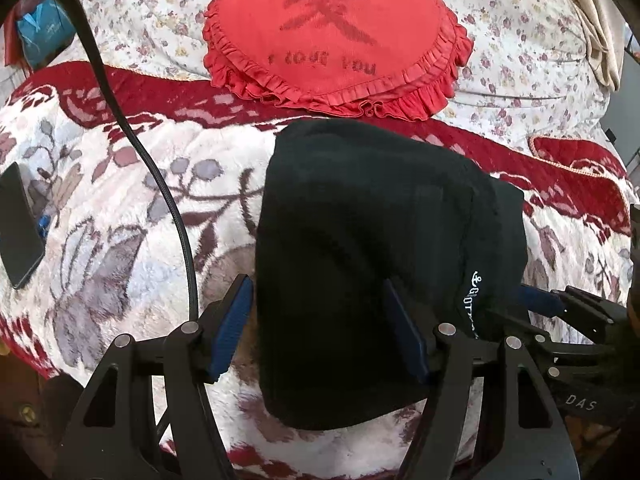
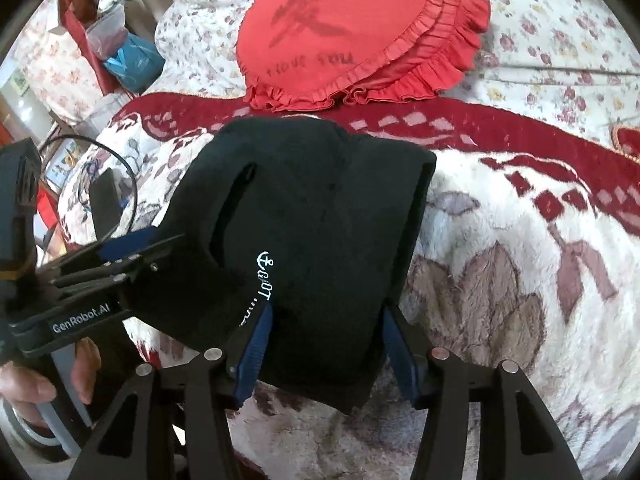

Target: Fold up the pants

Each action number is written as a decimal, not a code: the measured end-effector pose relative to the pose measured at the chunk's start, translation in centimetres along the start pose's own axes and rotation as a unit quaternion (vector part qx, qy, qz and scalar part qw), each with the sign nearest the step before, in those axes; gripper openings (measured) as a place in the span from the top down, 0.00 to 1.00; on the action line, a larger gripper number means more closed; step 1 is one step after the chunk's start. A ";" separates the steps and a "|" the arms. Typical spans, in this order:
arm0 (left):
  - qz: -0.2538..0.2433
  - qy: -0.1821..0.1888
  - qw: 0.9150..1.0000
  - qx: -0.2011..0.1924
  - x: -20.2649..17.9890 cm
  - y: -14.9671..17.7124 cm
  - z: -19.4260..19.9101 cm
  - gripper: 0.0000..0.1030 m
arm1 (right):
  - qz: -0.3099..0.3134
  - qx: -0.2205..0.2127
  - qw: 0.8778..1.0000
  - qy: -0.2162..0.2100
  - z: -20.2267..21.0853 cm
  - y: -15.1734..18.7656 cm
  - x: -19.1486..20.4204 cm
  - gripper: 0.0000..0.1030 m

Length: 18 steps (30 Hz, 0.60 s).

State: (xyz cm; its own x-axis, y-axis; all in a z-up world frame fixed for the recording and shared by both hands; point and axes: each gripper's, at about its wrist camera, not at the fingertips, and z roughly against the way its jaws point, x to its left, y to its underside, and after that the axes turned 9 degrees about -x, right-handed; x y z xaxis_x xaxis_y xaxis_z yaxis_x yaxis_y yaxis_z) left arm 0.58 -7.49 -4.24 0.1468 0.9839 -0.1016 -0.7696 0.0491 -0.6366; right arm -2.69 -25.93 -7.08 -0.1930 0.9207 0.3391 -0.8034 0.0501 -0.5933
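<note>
The black pants (image 1: 372, 240) lie folded into a compact bundle on the fleece blanket, with white lettering on one side. They also show in the right wrist view (image 2: 304, 220). My left gripper (image 1: 320, 328) is open, its blue pads on either side of the bundle's near left part. My right gripper (image 2: 326, 348) is open, its pads straddling the bundle's near right edge. The right gripper shows at the right edge of the left wrist view (image 1: 560, 304); the left gripper shows at the left of the right wrist view (image 2: 120, 256).
A red heart-shaped cushion (image 1: 336, 36) lies just beyond the pants on a floral quilt (image 1: 520, 40). A black phone (image 1: 18, 224) rests at the blanket's left. A black cable (image 1: 160, 184) hangs across the left. Bags (image 2: 120, 48) stand beyond the bed's left edge.
</note>
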 end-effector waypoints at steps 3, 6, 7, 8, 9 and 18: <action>-0.006 -0.001 1.000 -0.001 -0.2 0.0 0.0 0.35 | -0.002 0.001 1.000 -0.003 0.1 -0.1 -0.1 0.48; -0.004 0.008 1.000 0.002 0.1 -0.2 0.1 0.35 | -0.014 -0.004 1.000 -0.013 0.7 -0.3 -0.4 0.48; -0.002 0.012 1.000 0.004 0.2 -0.3 0.2 0.35 | -0.018 -0.007 1.000 -0.014 0.8 -0.4 -0.5 0.47; 0.000 0.016 1.000 0.004 0.4 -0.5 0.2 0.35 | -0.025 -0.010 1.000 -0.015 1.0 -0.6 -0.8 0.47; 0.005 0.020 1.000 0.001 0.7 -0.7 0.4 0.35 | -0.035 -0.015 0.999 -0.014 1.1 -0.7 -1.3 0.46; 0.054 0.041 0.998 0.009 3.2 -1.8 -0.4 0.35 | -0.093 -0.028 0.994 -0.041 0.4 -1.3 -3.9 0.37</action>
State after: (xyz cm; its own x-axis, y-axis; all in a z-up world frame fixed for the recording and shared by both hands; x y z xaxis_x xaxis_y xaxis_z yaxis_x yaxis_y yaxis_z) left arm 2.71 -4.45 -3.68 0.1114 0.9663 -0.2321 -0.7950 -0.0535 -0.6043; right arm -1.11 -29.73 -7.40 -0.0907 0.8590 0.5038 -0.7974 0.2404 -0.5535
